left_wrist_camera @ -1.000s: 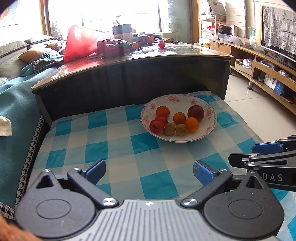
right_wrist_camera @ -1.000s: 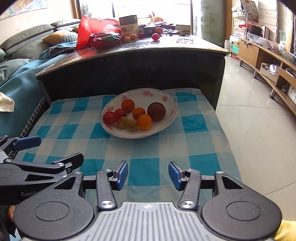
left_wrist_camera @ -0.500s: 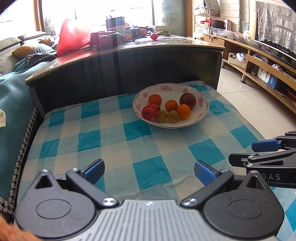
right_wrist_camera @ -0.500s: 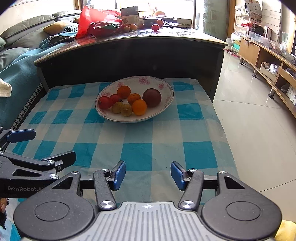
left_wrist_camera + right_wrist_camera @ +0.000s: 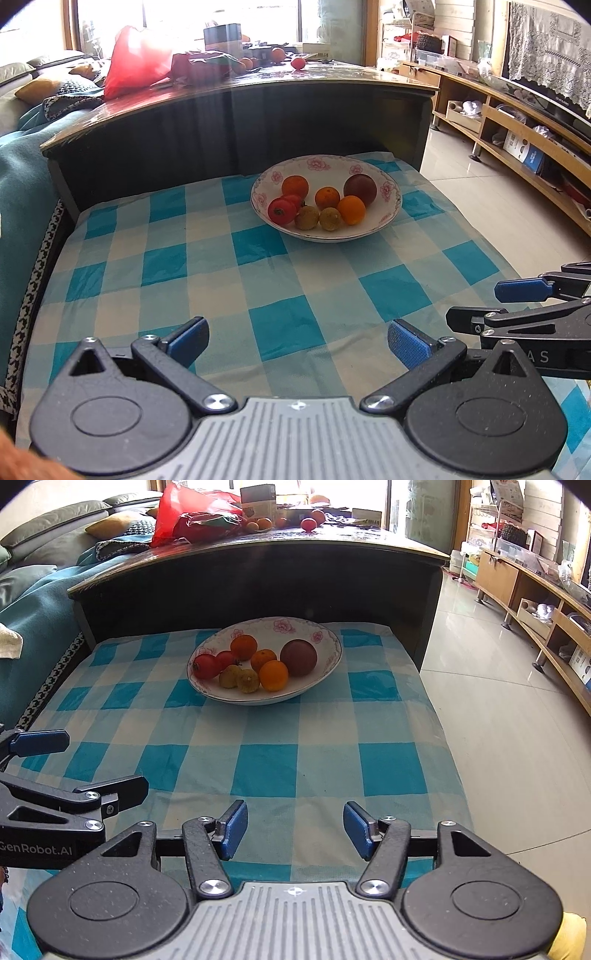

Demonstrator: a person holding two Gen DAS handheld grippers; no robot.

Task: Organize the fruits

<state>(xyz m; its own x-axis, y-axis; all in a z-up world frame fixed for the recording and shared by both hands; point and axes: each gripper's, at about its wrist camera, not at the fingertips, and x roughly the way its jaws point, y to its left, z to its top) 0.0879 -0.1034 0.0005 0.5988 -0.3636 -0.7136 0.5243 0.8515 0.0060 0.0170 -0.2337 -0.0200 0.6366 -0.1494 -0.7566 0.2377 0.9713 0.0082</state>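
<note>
Left wrist shows your bowl (image 5: 388, 218) on the checked cloth (image 5: 288, 325) holding eight fruits. Left gripper (image 5: 297, 339) gapes empty; right gripper (image 5: 294, 829) is opening, empty. Tiled floor (image 5: 498, 709) right.

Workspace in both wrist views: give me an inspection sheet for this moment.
Surface: blue-and-white checked cloth, lightly wrinkled.
Job's things: floral bowl holding three orange fruits, two red, two yellow-green and one dark purple fruit.
Clutter: red bag and loose fruit on the dark table behind.
Grippers: left hand-held gripper open, empty; right hand-held gripper opening, nothing between the jaws.
Cables: nothing seen.
Surroundings: sofa, tiled floor, wooden shelving.
</note>
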